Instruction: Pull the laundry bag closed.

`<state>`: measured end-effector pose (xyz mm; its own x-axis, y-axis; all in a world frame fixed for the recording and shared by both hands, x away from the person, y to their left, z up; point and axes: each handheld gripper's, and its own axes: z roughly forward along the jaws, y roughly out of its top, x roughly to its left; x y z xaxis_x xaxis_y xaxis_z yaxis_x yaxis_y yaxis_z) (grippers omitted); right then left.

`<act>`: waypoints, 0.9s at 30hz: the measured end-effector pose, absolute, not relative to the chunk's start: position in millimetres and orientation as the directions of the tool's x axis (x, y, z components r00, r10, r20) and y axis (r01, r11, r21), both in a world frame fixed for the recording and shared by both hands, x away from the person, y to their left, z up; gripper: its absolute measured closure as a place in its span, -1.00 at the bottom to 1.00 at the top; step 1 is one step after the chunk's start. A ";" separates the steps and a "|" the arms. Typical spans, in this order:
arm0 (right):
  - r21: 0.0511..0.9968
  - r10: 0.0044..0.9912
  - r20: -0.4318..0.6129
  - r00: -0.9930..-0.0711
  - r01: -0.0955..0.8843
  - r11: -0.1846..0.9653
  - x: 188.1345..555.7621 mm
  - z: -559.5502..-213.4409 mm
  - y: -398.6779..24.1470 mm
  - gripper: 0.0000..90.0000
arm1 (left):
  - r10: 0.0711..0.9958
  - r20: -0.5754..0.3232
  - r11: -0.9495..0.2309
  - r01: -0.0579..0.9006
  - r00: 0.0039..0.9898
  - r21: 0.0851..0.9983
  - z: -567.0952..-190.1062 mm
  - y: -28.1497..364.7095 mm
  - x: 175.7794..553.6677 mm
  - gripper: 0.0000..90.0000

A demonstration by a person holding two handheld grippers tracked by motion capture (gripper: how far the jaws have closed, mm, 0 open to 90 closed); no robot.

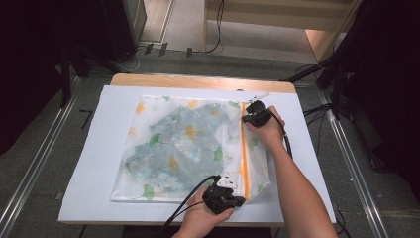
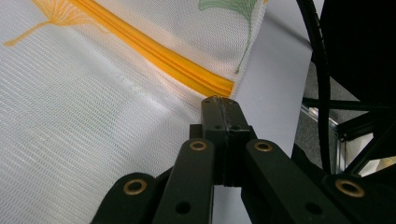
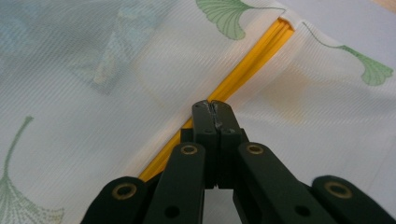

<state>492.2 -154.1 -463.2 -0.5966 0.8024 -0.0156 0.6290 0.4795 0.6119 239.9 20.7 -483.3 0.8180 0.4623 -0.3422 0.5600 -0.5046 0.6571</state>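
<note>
Mesh bag (image 1: 183,146) flat, zipper (image 1: 243,148) runs near-far; both claws (image 1: 235,192) (image 1: 246,118) closed tight on it.

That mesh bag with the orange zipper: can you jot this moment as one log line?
mesh bag flat on white sheet | left tool shut at near zipper end | right tool shut over far zipper stretch
</note>
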 end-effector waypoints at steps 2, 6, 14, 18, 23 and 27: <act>0.614 0.804 -0.013 -0.594 0.630 0.476 494.6 -463.5 -154.4 1.00 | 0.463 -0.342 -0.504 0.561 0.818 0.657 -483.2 20.6 239.8 1.00; 0.617 0.813 0.004 -0.582 0.642 0.456 499.1 -463.9 -155.8 1.00 | 0.460 -0.351 -0.502 0.565 0.816 0.655 -483.6 21.0 240.7 1.00; 0.605 0.824 -0.006 -0.567 0.654 0.454 511.4 -462.4 -152.6 1.00 | 0.457 -0.357 -0.499 0.567 0.815 0.656 -483.9 21.2 241.0 1.00; 0.604 0.836 0.011 -0.549 0.669 0.432 517.2 -462.5 -152.7 1.00 | 0.457 -0.363 -0.495 0.571 0.812 0.655 -484.1 21.3 241.3 1.00; 0.605 0.847 0.024 -0.531 0.682 0.411 524.9 -462.5 -152.5 1.00 | 0.457 -0.378 -0.485 0.582 0.805 0.652 -484.7 21.6 242.7 1.00; 0.604 0.854 0.034 -0.519 0.691 0.396 529.6 -462.5 -152.1 1.00 | 0.457 -0.375 -0.494 0.581 0.807 0.647 -484.2 22.0 243.1 1.00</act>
